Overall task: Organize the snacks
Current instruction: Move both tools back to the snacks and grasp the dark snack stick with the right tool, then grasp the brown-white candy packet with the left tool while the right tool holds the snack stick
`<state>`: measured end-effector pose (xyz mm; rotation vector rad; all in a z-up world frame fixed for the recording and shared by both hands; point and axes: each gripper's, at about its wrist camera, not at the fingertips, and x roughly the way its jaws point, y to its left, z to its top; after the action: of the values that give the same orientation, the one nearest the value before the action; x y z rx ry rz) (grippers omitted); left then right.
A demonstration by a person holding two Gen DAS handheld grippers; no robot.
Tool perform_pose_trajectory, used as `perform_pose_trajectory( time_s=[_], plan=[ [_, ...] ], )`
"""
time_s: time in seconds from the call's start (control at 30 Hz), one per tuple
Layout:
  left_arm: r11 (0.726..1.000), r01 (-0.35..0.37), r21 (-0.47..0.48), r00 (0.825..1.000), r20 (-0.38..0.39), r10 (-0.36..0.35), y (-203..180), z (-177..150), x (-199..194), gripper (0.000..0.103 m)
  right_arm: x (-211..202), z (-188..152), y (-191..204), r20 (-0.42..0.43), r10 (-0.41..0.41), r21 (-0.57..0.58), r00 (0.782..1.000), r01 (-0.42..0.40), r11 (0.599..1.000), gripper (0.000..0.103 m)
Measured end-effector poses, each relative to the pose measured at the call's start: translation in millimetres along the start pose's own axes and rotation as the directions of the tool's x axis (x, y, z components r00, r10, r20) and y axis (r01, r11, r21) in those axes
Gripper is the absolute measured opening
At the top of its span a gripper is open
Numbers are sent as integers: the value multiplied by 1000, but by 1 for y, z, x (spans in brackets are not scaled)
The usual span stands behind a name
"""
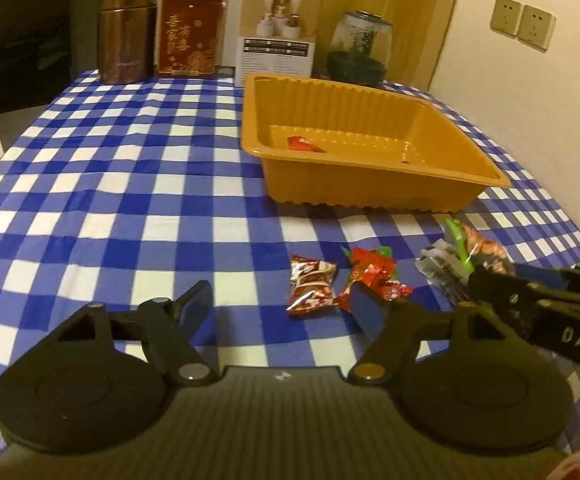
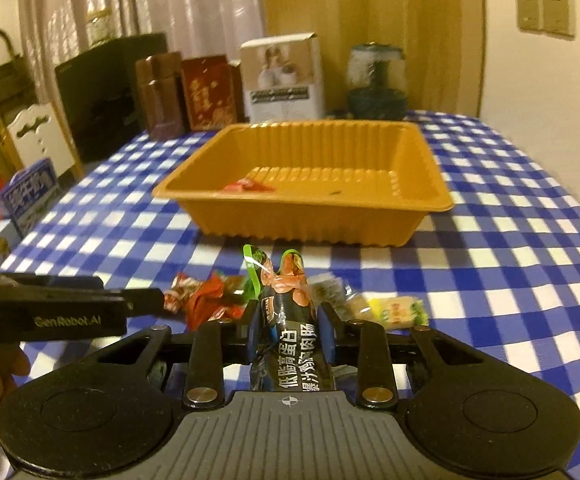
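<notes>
An orange plastic tray (image 1: 370, 192) (image 2: 310, 224) stands on the blue checked cloth with one red candy (image 1: 304, 145) (image 2: 250, 186) in it. In the right wrist view, my right gripper (image 2: 290, 328) is shut on a dark sausage packet (image 2: 290, 300) with a green and orange top, held just above the cloth. The left wrist view shows that gripper (image 1: 490, 284) and the packet (image 1: 470, 248) at the right. My left gripper (image 1: 282, 308) (image 2: 138, 300) is open, low over the cloth. A red-silver candy (image 1: 312, 290) lies just ahead between its fingers. A red wrapper (image 1: 374, 274) lies by its right finger.
A yellow-green packet (image 2: 398, 308) lies on the cloth right of the sausage. Along the back stand a brown tin (image 1: 128, 32), a red box (image 1: 190, 32), a white box (image 1: 278, 32) and a glass jar (image 1: 360, 48). A black appliance (image 1: 26, 40) stands at the far left.
</notes>
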<state>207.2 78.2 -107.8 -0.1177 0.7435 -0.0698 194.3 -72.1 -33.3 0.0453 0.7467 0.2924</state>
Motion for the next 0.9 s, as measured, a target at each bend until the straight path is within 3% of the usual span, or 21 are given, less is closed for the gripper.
perform_pose_trajectory(
  time_s=[0.4,0.67,0.9],
  plan=[
    [998,18,61,999,-28,-16,-9,8,30,43,2,1,-5,2,-17,38,1000,17,999,31],
    [991,2,133,999,-38,3,-17,5,37,39,3,2,-3,5,-8,41,1000,7,999,31],
    [981,-14,192,999,-39,22,-25,0,35,26,3,3,-3,4,-9,43,1000,9,999,31]
  ],
)
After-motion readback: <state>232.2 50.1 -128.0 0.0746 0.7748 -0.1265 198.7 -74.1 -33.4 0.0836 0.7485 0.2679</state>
